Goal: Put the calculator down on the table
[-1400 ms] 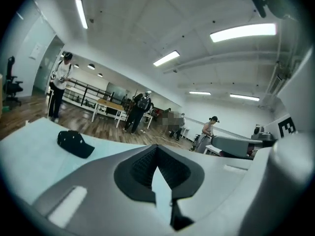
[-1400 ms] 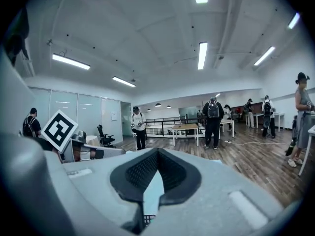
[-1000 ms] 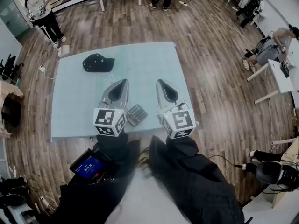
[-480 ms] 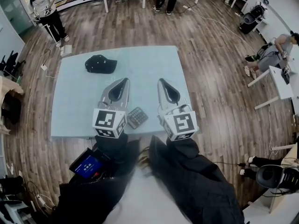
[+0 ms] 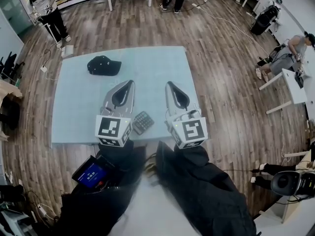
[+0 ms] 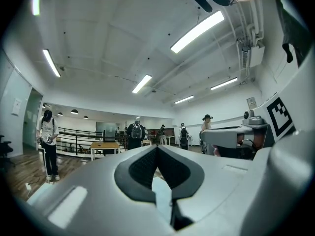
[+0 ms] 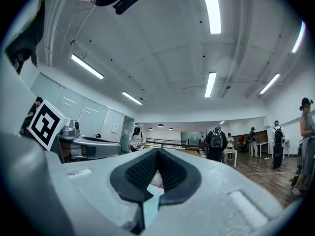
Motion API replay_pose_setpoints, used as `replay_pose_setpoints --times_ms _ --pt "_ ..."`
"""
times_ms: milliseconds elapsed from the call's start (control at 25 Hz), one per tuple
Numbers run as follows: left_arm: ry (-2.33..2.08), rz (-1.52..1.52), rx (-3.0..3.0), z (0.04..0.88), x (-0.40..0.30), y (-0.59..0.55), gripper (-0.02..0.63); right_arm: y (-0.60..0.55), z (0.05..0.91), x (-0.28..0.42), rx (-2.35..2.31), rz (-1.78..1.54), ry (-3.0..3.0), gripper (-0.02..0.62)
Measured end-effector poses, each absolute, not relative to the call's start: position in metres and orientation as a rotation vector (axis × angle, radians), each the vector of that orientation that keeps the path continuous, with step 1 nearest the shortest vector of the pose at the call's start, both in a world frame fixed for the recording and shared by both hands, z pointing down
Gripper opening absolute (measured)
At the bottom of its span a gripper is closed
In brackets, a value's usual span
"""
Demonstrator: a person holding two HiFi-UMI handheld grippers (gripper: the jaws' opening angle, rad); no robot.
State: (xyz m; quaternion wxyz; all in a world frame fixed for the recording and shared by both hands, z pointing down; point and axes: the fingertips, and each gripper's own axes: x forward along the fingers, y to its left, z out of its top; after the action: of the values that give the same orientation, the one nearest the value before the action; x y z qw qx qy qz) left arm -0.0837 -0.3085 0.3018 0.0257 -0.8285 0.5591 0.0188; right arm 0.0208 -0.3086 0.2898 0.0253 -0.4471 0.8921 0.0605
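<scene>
Currently a pale blue table [image 5: 157,63] stands on wood flooring [image 5: 221,73]. Left gripper [image 5: 131,82] and right gripper [image 5: 169,84] hang side by side over its near half, pointing away from the person. The jaws of each are closed tip to tip, with nothing held. Black cap [image 5: 104,65] lies at the table's far left. Calculator [image 5: 142,122] lies flat near the front edge, between the two grippers.

Floor [image 5: 221,58]: brown wood planks. Table [image 5: 147,63]: pale blue top, centre. White desk [image 5: 294,85]: right edge. Black railing [image 6: 74,136]: far side, wooden desk [image 6: 104,144] before it. Ceiling [image 6: 123,43]: white, long strip lights [image 6: 197,31]. Walls [image 6: 231,112]: white.
</scene>
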Motion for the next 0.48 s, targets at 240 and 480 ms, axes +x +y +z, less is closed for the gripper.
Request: replay_pose_setpoints --times_ms 240,480 --pt "1.716 0.04 -2.571 0.306 -0.079 -0.307 -0.003 -0.307 0.295 0.021 -1.384 0.194 2.768 -0.002" --pt "1.7 0.023 -2.573 0.304 -0.074 -0.306 -0.003 -0.306 0.296 0.025 -1.399 0.201 2.771 -0.002"
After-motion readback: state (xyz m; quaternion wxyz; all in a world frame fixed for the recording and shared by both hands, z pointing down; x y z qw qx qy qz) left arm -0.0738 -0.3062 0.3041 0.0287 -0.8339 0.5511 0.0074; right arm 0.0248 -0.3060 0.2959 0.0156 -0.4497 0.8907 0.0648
